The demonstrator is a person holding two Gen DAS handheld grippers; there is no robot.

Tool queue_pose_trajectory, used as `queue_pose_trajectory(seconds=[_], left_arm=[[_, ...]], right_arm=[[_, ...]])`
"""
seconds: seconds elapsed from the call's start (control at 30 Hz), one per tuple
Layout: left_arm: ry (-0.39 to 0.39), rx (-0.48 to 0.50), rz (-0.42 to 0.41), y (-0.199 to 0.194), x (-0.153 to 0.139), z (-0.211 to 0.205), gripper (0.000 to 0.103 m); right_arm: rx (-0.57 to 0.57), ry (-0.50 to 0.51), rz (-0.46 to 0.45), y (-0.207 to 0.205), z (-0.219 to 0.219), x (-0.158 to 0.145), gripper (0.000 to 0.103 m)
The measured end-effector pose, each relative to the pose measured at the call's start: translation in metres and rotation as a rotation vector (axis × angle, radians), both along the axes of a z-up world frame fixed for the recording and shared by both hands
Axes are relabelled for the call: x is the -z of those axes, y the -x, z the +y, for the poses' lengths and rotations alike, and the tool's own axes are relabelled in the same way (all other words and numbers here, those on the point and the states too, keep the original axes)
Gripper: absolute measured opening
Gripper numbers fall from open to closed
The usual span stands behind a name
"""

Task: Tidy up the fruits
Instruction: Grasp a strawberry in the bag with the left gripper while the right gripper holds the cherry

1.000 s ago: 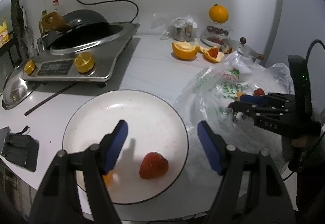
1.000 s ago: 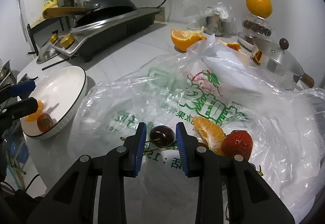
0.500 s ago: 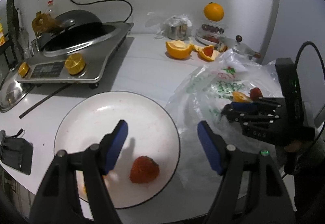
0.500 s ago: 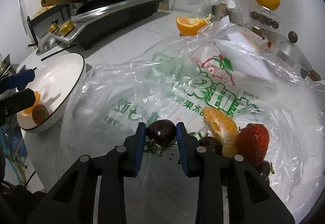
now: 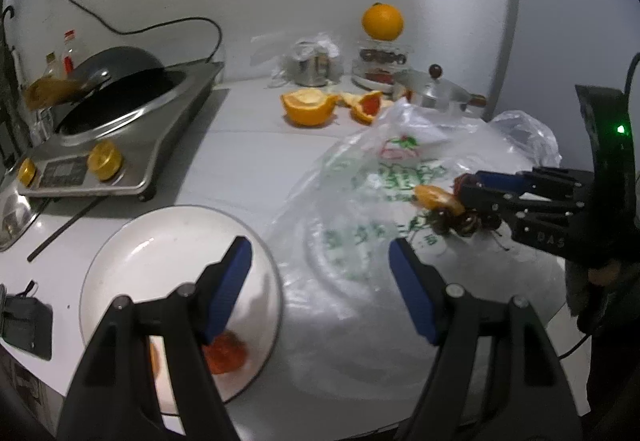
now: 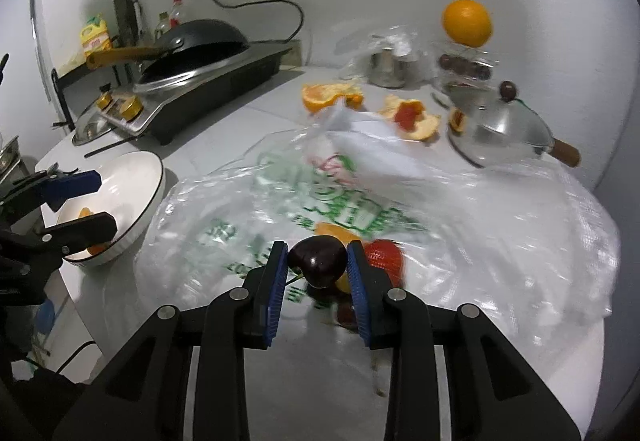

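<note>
Right hand-held gripper (image 6: 317,268) clamps dark cherry (image 6: 318,260) above plastic bag (image 6: 460,209).

Dark, glossy cherry (image 6: 317,266) sits pinched between blue pads, raised above the crinkled plastic bag (image 6: 460,209). Just behind it on the bag: an orange segment (image 6: 332,231) and a red strawberry (image 6: 384,259). White plate (image 5: 160,241) holds another strawberry (image 5: 226,357) and an orange piece (image 6: 86,212).

Black gripper arms, blue pads (image 6: 277,293), silver screws

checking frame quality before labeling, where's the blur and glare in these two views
Left wrist view: strawberry on the plate is smeared, dim light, fisheye bends the edges. Right wrist view: plastic bag is motion-blurred with glare; cherry in the right tongs stays fairly sharp.
</note>
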State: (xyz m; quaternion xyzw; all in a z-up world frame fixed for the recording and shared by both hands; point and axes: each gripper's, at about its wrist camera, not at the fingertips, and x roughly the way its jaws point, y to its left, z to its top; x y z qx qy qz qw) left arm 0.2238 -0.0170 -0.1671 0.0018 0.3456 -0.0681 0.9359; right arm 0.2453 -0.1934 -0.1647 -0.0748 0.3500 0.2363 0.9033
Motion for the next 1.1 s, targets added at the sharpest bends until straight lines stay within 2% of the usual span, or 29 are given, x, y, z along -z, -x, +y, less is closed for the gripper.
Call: queue_pose_trajectory(seconds=[0.67, 1.1], left_arm=[[-0.062, 0.154, 0.01, -0.039, 0.003, -0.095, 0.072], [-0.077, 0.217, 0.042, -0.076, 0.014, -0.145, 0.072]], right_arm=[[0.089, -0.059, -0.019, -0.002, -0.083, -0.003, 0.032], [0.087, -0.103, -0.001, -0.015, -0.112, 0.003, 0.032]])
